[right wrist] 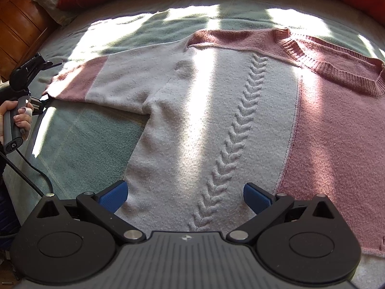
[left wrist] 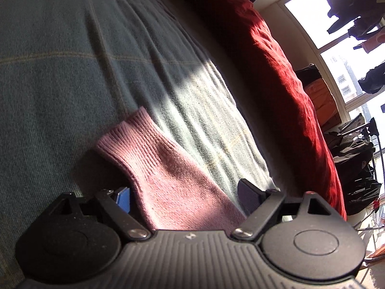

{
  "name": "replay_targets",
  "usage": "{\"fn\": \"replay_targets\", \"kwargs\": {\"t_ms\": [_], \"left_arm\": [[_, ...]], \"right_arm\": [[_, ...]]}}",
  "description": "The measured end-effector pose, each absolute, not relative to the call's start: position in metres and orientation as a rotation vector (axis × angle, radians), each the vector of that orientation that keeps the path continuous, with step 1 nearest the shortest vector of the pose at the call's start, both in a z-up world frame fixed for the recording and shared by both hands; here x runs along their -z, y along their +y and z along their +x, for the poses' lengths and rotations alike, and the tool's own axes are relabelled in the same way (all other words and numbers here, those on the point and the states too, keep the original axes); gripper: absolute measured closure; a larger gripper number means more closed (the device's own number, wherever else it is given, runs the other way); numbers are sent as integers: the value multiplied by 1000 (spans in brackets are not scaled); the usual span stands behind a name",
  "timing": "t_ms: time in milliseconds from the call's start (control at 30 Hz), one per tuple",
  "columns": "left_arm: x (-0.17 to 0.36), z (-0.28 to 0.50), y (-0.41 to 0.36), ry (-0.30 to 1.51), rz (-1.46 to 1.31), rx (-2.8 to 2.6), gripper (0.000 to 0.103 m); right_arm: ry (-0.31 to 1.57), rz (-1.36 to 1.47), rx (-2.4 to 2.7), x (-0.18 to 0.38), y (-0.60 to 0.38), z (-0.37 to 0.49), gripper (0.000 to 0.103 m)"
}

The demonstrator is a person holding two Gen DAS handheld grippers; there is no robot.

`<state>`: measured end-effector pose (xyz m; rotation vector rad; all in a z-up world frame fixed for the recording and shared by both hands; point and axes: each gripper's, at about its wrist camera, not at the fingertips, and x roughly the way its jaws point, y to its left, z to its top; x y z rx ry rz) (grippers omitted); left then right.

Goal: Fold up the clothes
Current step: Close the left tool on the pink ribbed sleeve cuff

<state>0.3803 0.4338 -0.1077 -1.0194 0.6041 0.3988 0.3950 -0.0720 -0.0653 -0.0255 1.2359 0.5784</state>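
Note:
A pink and white knit sweater lies flat on the green blanket, its neckline at the upper right and one sleeve stretched left. My right gripper is open and empty, hovering over the white cable-knit panel. My left gripper has its jaws wide apart around the pink ribbed sleeve cuff, which lies between the fingers. In the right wrist view the left gripper sits at the sleeve's pink end, held by a hand.
A red duvet lies along the far side of the bed. A grey pillow and wooden headboard are at the upper left. A window, bags and hanging clothes stand beyond the bed. A cable trails at the left.

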Motion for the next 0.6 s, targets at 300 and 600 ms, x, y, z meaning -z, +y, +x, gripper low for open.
{"fn": "replay_targets", "kwargs": {"t_ms": [300,600], "left_arm": [[112,369,423,619,-1045,-318,21],[118,377,439,612,-1078,-248,15]], "right_arm": [[1225,-16,-591,60,-63,397,0],[1233,-23,-599,61,-56,396,0]]}}
